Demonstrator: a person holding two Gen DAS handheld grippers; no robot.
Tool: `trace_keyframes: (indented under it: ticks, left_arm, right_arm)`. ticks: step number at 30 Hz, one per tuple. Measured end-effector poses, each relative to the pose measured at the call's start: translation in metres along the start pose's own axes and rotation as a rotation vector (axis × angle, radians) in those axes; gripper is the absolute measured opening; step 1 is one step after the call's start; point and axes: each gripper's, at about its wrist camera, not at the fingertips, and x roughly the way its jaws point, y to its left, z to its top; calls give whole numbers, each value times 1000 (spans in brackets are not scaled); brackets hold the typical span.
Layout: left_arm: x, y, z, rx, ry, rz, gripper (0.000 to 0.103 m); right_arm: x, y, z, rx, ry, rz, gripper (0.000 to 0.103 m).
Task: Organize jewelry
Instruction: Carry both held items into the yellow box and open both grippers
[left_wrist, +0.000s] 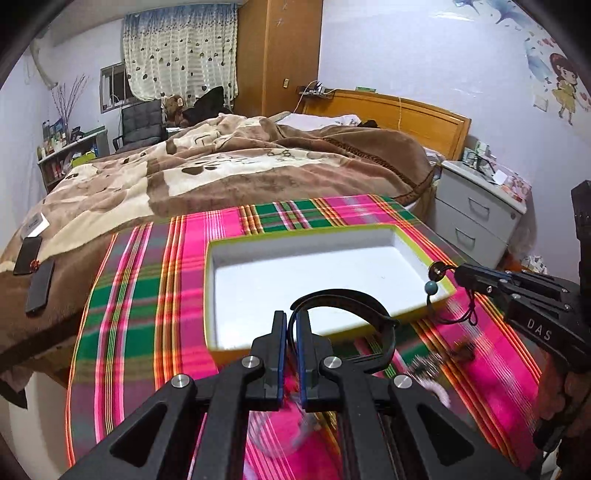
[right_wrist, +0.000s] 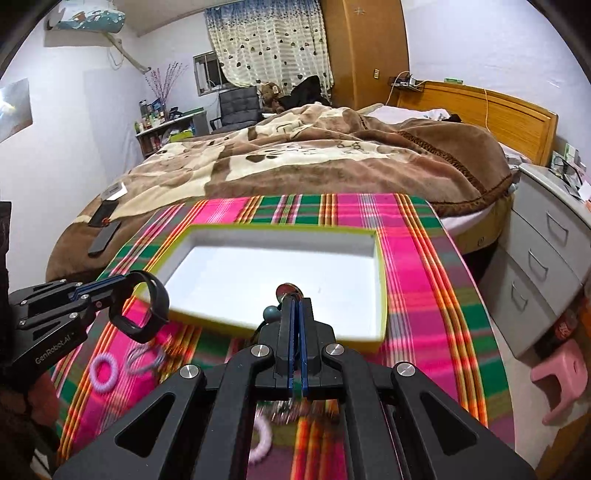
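2 hand-held grippers (left_wrist: 291, 332) (right_wrist: 295, 314), 1 box (right_wrist: 382, 295).

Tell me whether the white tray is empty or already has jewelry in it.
Empty. The tray shows a bare white floor in both views; the black band and beaded cord are held by the grippers at its near edge.

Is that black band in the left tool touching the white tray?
Cannot tell. In both wrist views the black band, clamped in the left tool, overlaps the tray's near rim, with no plain contact or gap.
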Motion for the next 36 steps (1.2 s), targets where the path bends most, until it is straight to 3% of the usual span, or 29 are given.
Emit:
trace_keyframes:
  ticks: [15, 23, 28, 30, 32, 36]
  left_arm:
    - [108, 52, 47, -37, 95, 103, 5]
    - [141, 57, 47, -32, 148, 137, 5]
    - [144, 60, 45, -58, 145, 120, 5]
    - [142, 61, 46, -66, 138, 118, 5]
    - [139, 62, 46, -71, 126, 111, 5]
    - [126, 62, 49, -75, 93, 103, 6]
  right_arm:
    - [106, -42, 44, 43, 98, -30, 2]
    - [129, -53, 50, 39, 138, -60, 2]
    - [134, -58, 49, 35, 163, -67, 2]
    - [134, -59, 47, 32, 172, -70, 5]
    - [133, -59, 46, 29, 168, -76, 20]
    - [124, -56, 45, 27, 152, -66, 25]
